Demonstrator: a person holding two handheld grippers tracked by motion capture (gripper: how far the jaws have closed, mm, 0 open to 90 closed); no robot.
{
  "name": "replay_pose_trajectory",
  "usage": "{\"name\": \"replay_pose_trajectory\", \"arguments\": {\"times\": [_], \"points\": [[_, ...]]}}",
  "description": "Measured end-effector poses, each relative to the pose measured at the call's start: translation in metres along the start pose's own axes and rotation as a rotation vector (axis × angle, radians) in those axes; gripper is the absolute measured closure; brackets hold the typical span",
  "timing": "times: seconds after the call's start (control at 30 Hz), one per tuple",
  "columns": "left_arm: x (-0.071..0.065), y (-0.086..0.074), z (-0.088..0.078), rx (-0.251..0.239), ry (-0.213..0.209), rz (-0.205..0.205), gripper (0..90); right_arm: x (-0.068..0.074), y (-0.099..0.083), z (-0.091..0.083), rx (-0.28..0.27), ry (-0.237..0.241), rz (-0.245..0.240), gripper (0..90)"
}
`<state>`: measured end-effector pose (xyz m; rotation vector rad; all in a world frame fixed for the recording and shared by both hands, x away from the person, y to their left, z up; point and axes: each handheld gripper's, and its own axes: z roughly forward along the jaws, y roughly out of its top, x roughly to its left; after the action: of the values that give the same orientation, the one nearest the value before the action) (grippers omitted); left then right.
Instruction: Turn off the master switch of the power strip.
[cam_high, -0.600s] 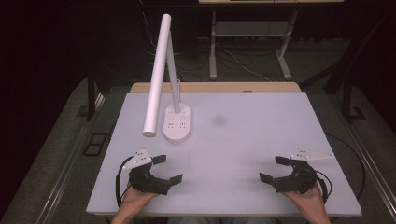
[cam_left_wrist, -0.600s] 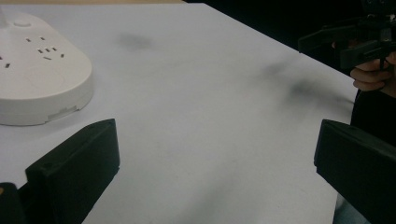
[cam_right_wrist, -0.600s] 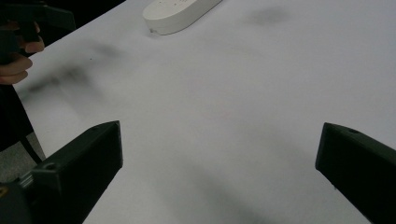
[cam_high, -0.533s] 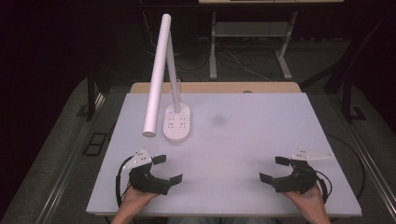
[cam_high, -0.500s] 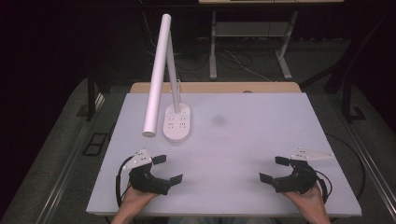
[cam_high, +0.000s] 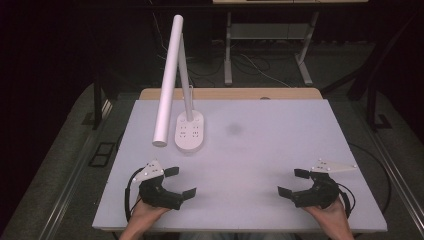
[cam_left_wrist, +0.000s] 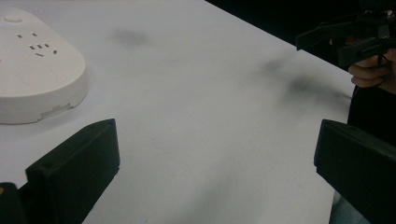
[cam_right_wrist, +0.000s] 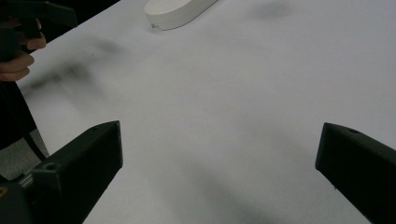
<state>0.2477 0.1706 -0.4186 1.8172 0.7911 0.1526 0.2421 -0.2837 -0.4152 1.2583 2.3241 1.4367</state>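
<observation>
The lamp (cam_high: 189, 131) stands at the table's (cam_high: 280, 165) far left. Nearer than it, the left gripper (cam_high: 176, 184) and right gripper (cam_high: 295, 182) rest wide open, holding nothing. A careless reach could tip it (tall, top-heavy, I judge).

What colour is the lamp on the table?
White. The lamp shows best in the high view.

Left gripper (cam_high: 179, 182) and right gripper (cam_high: 291, 183) both hover, jaws spread.
</observation>
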Motion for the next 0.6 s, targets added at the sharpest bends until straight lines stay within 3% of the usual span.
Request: {"name": "replay_pose_trajectory", "arguments": {"times": [0.6], "points": [[0.0001,0.0053,-0.0016,0.027,0.002,0.009,0.0,-0.0019,-0.0003,0.0007,0.023,-0.006,-0.006,0.0]]}}
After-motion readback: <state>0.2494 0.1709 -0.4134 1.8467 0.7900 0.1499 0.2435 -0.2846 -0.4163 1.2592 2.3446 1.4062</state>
